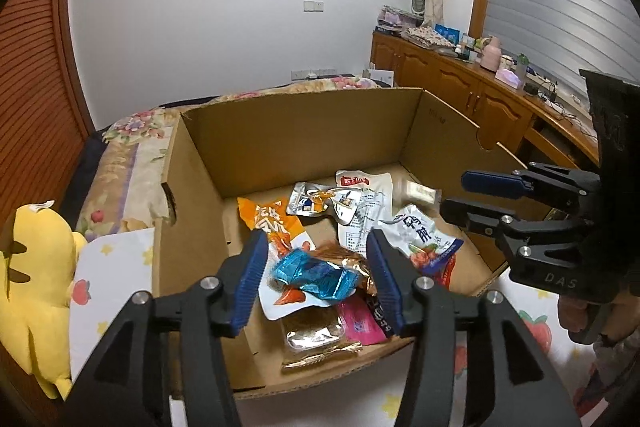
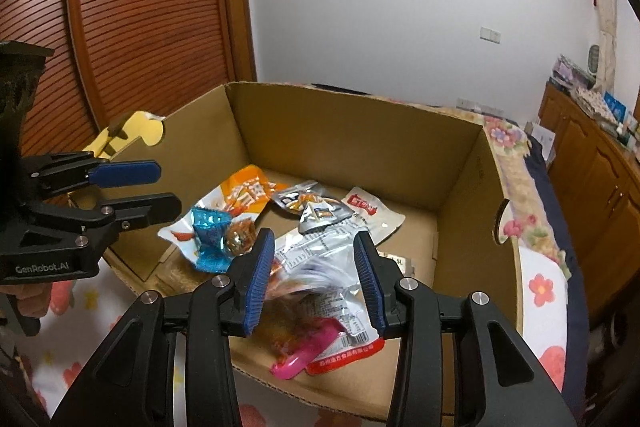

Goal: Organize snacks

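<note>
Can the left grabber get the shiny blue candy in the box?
Probably yes. The left gripper is open, and the blue candy lies on top of the pile in the cardboard box, uncovered. The right gripper is off to the side.

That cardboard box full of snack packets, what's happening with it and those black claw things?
A person holds two hand-held tools over an open cardboard box on a bed. Both the left tool and the right tool are open and empty. Loose packets lie inside, including a blue foil snack, an orange packet and a pink one. A blurred silver packet lies below the right tool.
</note>
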Tool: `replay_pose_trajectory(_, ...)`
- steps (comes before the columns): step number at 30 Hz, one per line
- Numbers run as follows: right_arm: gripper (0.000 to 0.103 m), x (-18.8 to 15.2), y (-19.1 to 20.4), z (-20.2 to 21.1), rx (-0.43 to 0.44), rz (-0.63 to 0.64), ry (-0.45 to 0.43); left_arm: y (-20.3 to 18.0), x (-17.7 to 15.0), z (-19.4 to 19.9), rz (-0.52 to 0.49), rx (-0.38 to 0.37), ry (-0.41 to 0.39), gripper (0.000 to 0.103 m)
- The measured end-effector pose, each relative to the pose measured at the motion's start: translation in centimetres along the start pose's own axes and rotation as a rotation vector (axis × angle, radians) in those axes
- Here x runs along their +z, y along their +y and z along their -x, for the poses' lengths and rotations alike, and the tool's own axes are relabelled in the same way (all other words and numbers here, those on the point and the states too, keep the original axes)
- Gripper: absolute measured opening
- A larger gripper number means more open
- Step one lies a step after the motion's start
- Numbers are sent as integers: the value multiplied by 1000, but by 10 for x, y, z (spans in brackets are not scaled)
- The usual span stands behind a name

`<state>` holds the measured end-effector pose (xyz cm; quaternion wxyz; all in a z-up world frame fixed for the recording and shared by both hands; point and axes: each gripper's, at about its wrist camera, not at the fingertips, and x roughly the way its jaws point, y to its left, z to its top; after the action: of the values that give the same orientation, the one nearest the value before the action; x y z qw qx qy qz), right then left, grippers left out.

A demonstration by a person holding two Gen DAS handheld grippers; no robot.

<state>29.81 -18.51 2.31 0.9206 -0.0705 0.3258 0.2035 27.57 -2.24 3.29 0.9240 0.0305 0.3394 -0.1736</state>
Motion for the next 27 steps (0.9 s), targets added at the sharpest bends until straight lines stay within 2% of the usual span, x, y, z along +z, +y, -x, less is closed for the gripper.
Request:
replay_pose_trajectory(10,44,-6,6,45,-13,-12,-66,-13,-2,41,-17,34,-57,52)
replay_pose_trajectory(22,50,-13,22,132,-59,-29,-170,-32,0,126,-35,70,-153,58)
replay_pose_trajectory(23,51,-16,24,141,-63,-34,-183,-32,0,131,-32,75,-158,61)
replay_pose_trajectory(24,54,-18,24,145,-65,-41,-192,-33,-1,137,-30,80,-161,69)
replay_pose_trajectory(27,55,-26,26,156,-69,-59,-194,-36,-2,153,-37,93,-193,83)
